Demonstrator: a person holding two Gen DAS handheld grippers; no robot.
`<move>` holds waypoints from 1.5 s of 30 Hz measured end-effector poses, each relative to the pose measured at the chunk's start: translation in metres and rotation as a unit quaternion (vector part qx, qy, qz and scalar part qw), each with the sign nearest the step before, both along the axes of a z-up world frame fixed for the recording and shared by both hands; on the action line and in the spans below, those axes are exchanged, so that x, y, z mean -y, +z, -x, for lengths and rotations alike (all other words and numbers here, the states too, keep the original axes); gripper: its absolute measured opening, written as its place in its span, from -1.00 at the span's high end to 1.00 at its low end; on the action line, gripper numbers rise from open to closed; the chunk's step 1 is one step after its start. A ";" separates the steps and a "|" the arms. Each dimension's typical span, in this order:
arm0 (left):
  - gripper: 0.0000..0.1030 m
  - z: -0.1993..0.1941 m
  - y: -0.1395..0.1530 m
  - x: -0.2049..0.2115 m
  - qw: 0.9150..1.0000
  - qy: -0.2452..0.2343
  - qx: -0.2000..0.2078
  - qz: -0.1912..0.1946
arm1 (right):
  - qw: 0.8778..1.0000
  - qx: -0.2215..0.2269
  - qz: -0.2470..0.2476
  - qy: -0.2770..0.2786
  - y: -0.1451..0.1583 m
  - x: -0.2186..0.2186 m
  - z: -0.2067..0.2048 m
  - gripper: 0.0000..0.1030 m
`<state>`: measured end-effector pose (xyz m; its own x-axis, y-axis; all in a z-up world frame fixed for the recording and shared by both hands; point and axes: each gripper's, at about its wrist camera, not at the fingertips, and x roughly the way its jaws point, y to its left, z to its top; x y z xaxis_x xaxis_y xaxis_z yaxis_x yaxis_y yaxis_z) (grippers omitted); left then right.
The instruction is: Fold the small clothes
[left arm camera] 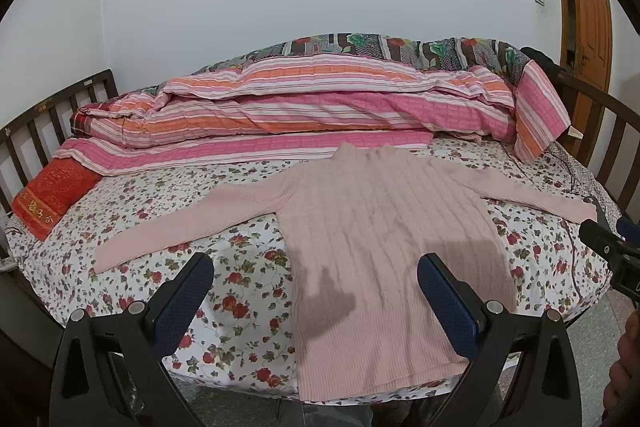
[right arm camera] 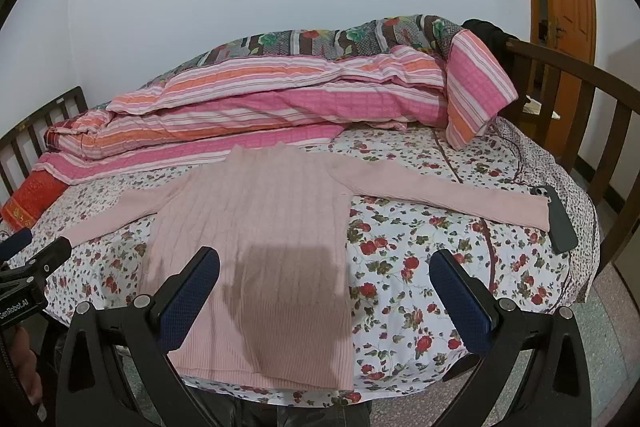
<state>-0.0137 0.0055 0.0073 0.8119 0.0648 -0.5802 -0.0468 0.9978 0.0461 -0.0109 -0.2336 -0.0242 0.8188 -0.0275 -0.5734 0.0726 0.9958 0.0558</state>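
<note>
Seen from the left wrist: left claw (left arm camera: 316, 291) spread wide, gripping nothing, hovering above the near edge of the bed (left arm camera: 240, 291). Pink sweater (left arm camera: 384, 243) lying flat on the flowered sheet, sleeves stretched out to both sides, hem toward the claw, lower body between the two blue fingertips (left arm camera: 192, 291) and beneath them, not touched. Striped quilt (left arm camera: 320, 107) bunched along the far side; red towel (left arm camera: 52, 199) at far left. Right claw (left arm camera: 608, 247) at the right edge, near the sleeve cuff.

Seen from the right wrist: right claw (right arm camera: 324, 291) also spread wide and empty, poised over the sweater's (right arm camera: 256, 227) right side and hem. Phone (right arm camera: 556, 219) lying just beside the right cuff. Left claw (right arm camera: 36, 259) at the left edge.
</note>
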 end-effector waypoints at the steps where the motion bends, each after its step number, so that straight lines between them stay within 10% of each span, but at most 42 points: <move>1: -0.98 0.000 0.000 0.000 1.000 -0.001 0.000 0.001 | 1.000 0.000 0.001 0.000 0.000 0.000 0.000 -1.00; 45: -0.98 0.005 -0.007 0.000 1.000 -0.009 -0.002 0.017 | 1.000 -0.006 0.007 0.010 -0.003 -0.013 0.005 -1.00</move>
